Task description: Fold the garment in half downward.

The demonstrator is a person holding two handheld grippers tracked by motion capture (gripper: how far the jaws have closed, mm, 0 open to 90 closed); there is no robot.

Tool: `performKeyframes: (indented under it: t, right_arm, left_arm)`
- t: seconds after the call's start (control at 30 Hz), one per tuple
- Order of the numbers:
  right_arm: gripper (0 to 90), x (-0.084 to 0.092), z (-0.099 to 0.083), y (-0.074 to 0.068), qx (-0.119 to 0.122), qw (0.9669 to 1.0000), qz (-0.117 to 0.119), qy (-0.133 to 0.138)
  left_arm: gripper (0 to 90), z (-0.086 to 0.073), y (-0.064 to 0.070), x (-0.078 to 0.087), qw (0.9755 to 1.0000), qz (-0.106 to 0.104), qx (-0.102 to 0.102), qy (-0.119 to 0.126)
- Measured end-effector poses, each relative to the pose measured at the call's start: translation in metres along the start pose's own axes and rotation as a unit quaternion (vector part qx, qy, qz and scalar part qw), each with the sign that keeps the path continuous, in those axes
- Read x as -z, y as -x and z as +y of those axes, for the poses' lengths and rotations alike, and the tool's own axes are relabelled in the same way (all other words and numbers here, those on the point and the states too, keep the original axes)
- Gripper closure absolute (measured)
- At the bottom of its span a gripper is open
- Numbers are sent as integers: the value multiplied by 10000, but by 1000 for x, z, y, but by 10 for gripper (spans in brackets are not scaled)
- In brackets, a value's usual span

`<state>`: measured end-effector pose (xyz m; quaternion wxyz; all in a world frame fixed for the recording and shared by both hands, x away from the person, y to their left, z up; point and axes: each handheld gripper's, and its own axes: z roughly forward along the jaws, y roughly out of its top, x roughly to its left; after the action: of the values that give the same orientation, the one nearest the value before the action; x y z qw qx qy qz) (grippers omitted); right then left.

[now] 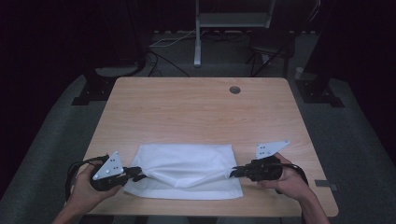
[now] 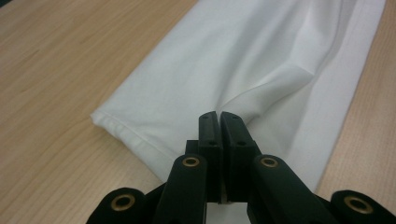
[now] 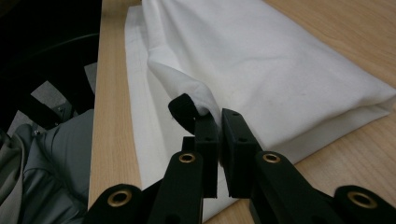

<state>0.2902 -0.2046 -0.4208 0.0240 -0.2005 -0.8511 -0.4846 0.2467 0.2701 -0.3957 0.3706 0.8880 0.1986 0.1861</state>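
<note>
A white folded cloth lies on the near half of the wooden table. My left gripper is shut on the cloth's left side, pinching an upper layer between its jaws. At the cloth's right side my right gripper is shut on the same upper layer, which bunches up at the jaw tips. The pinched layer is lifted and stretched between the two grippers, while a lower layer stays flat on the table. A hand holds each gripper.
The table's near edge runs just below the cloth. A round cable hole sits near the far edge. Beyond the table stand a white frame leg and dark stands on grey floor.
</note>
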Motion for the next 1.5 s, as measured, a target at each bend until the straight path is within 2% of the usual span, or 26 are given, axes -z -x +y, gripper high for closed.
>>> performKeyframes:
  t: [0.43,0.6,0.67,0.8,0.87,1.1,1.33,1.43,1.5]
  right_arm:
    - [852,-1,-4,-8,73,9998,95,-169]
    - [851,-2,-5,-9,113,9996,113,-230]
    - [845,-1,-6,-9,107,9995,27,-310]
    - [821,-5,-7,-11,245,9972,-242,-664]
    - [792,-5,-7,-12,324,9960,-338,-758]
    - [632,-2,-4,-18,616,9929,-501,-887]
    - [461,-1,1,-25,1061,9897,-356,-896]
    - [419,-1,5,-28,1157,9893,-343,-822]
    - [405,-2,8,-30,1197,9900,-231,-711]
  left_arm:
    - [877,-13,11,-5,9996,-206,-21,-170]
    - [876,-16,12,-4,9995,-225,-6,-203]
    - [876,-17,11,-5,9995,-205,27,-239]
    - [875,-19,9,-9,9993,-210,45,-315]
    - [873,-19,10,-10,9991,-233,23,-358]
    - [829,-16,11,-10,9992,-280,-70,-277]
    - [805,-14,13,-13,9992,-337,-100,-216]
    - [805,-12,13,-14,9991,-350,-121,-215]
    - [805,-11,13,-15,9991,-356,-120,-210]
